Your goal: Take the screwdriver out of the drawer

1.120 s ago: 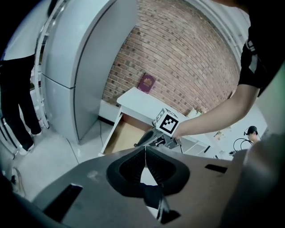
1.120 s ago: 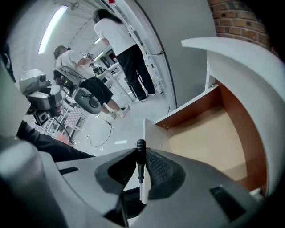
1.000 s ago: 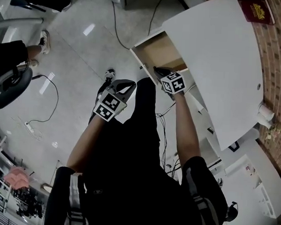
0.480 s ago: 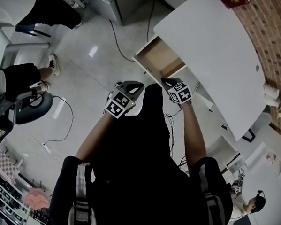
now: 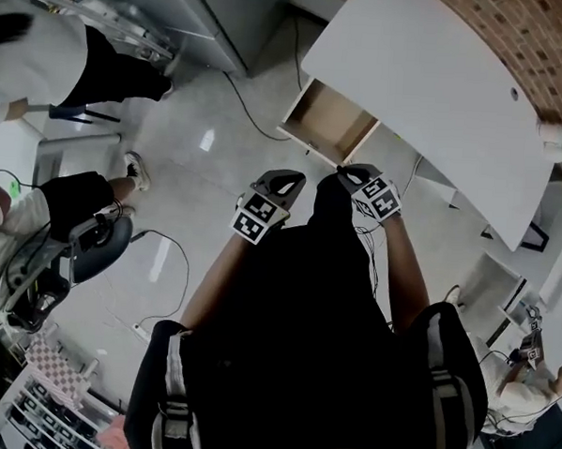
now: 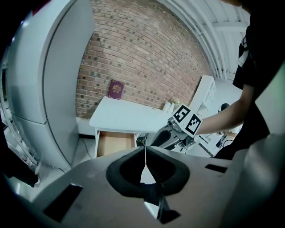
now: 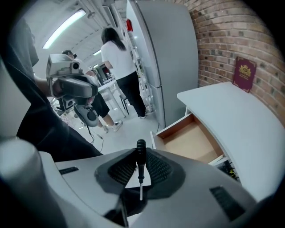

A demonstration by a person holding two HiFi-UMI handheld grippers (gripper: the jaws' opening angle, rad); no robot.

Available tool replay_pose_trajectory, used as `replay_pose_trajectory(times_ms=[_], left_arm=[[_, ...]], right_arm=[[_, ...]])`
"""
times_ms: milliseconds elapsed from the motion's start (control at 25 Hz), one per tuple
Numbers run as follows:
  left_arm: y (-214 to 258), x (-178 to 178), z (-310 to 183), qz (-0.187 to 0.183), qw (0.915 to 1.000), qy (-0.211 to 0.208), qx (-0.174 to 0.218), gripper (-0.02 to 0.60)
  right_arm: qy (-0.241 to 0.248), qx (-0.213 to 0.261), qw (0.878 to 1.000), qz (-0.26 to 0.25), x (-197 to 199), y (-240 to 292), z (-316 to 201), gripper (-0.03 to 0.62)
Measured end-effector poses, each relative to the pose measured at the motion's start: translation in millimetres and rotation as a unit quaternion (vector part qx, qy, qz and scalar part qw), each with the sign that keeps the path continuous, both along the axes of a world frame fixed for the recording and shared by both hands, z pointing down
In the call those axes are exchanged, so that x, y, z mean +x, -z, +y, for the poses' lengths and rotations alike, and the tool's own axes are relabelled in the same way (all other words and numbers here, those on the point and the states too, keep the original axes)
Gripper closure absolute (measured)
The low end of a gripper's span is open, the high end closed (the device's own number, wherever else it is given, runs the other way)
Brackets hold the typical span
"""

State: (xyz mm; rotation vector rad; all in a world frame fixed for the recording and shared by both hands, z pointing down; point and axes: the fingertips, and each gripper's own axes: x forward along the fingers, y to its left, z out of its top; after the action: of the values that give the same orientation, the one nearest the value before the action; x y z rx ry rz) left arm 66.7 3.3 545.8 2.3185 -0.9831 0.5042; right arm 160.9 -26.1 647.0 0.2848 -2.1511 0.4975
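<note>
A black-handled screwdriver (image 7: 140, 164) stands upright between the jaws of my right gripper (image 7: 140, 162), which is shut on it; its metal shaft points down toward the camera. The wooden drawer (image 7: 191, 140) hangs open under the white desk (image 7: 240, 120) and looks bare inside. In the head view the right gripper (image 5: 351, 176) is just short of the drawer (image 5: 329, 123), and my left gripper (image 5: 291, 184) is beside it over the floor. The left gripper (image 6: 145, 153) is shut with nothing in it, its jaw edges touching.
A dark red booklet (image 7: 244, 73) leans on the brick wall at the back of the desk. A tall grey cabinet (image 7: 169, 58) stands left of the drawer. A person in a white top (image 7: 116, 58) stands beyond it; another sits by an office chair (image 5: 68, 255). Cables (image 5: 259, 105) cross the floor.
Both grippers have drawn back from the drawer toward my body; the right one has come out of the drawer mouth. The head view has shifted, so the desk now lies farther off.
</note>
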Motion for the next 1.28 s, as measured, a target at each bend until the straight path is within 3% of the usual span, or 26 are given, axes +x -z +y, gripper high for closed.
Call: replay_pose_trajectory(times_ms=[200,480,720,1280], left_arm=[[10.7,-16.2,3.2,-0.007,0.9999,0.004,0.015,0.565],[21.5,-36.4,8.9,-0.011,0.9994,0.003,0.034,0.565],[24.3,-42.2,15.3,-0.004,0.9991,-0.005,0.042,0.565],[29.3,-34.1,17.1,0.001,0.9974,-0.036,0.063,0.565]], right_arm=[[-0.022,0.032,0.998,-0.043,-20.0,32.9,8.6,0.473],[-0.044,0.081,0.995,-0.040,-23.9,50.9,16.5,0.473],[-0.093,0.114,0.987,-0.072,-20.5,73.3,23.8,0.473],[-0.117,0.143,0.975,-0.125,-32.5,103.8,46.3,0.471]])
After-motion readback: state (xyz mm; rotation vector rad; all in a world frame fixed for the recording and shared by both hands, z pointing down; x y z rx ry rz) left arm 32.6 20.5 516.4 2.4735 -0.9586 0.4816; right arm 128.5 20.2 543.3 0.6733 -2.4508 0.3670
